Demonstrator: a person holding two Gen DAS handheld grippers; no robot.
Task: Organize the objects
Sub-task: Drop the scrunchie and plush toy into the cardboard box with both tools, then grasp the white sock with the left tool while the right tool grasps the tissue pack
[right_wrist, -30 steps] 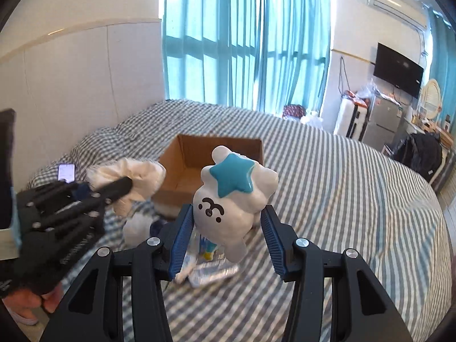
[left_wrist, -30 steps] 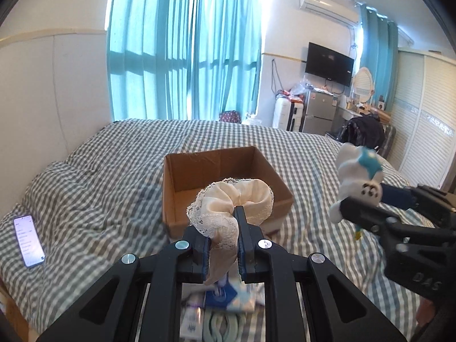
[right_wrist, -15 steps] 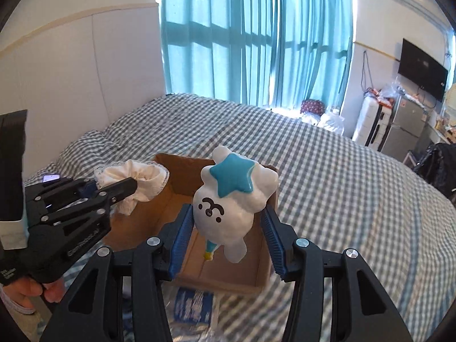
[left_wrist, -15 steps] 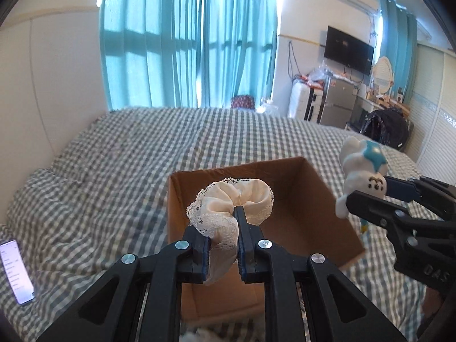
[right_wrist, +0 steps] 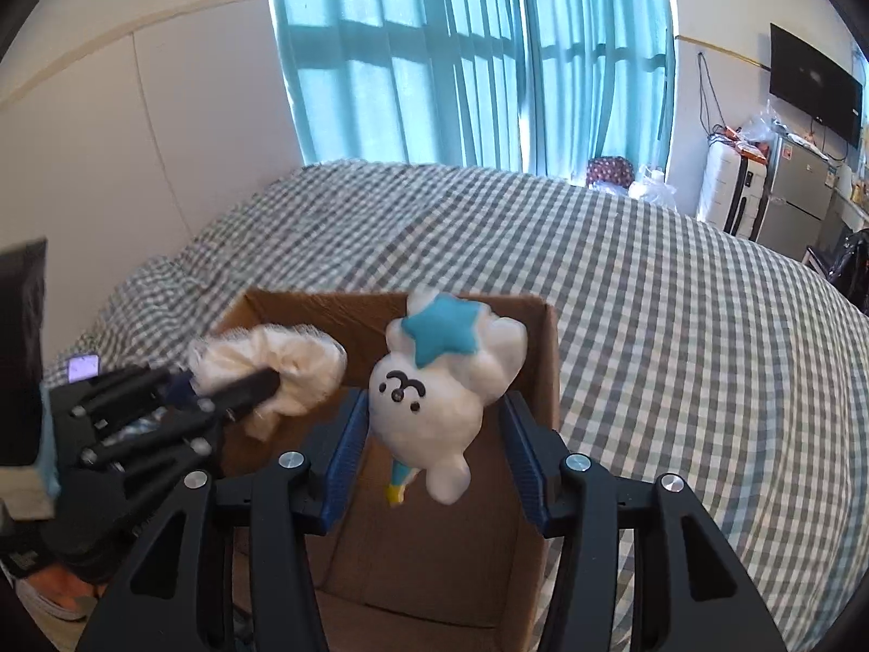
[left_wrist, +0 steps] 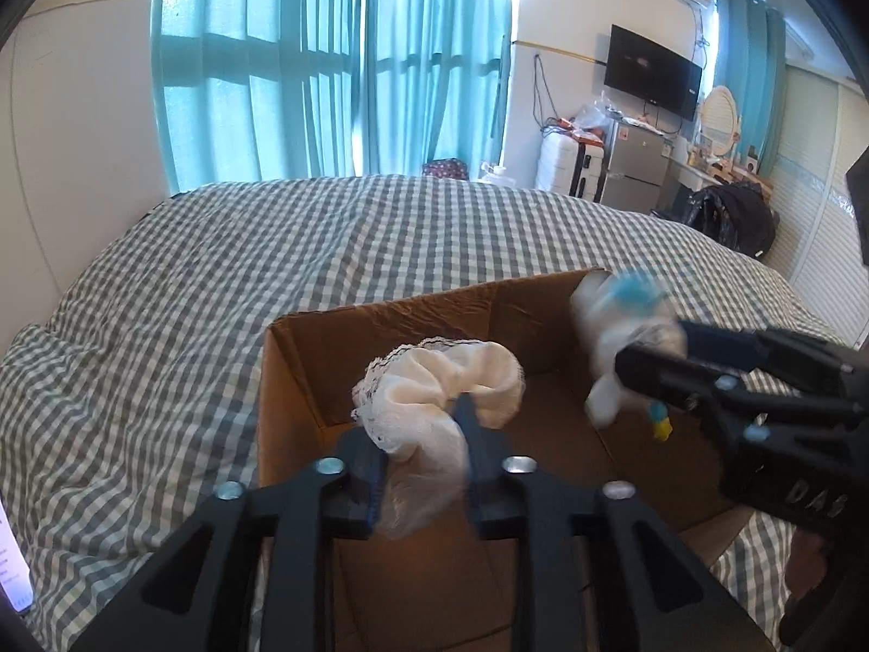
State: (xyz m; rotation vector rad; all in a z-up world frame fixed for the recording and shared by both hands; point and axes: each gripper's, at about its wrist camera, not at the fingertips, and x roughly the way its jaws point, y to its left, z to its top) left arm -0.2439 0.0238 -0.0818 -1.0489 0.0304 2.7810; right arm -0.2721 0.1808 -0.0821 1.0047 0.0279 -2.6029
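My left gripper is shut on a cream lace-edged cloth and holds it over the open cardboard box. My right gripper is shut on a white plush toy with a blue star, also over the box. The plush toy shows blurred at the right in the left wrist view. The left gripper with the cloth shows at the left in the right wrist view. The box inside looks bare.
The box sits on a bed with a green-and-white checked cover. A phone lies on the bed at the left. Teal curtains, a TV and a fridge stand beyond the bed.
Both grippers have moved forward and down, from in front of the box to over its opening, each still holding its object. Loose items on the bed in front of the box have dropped out of view.
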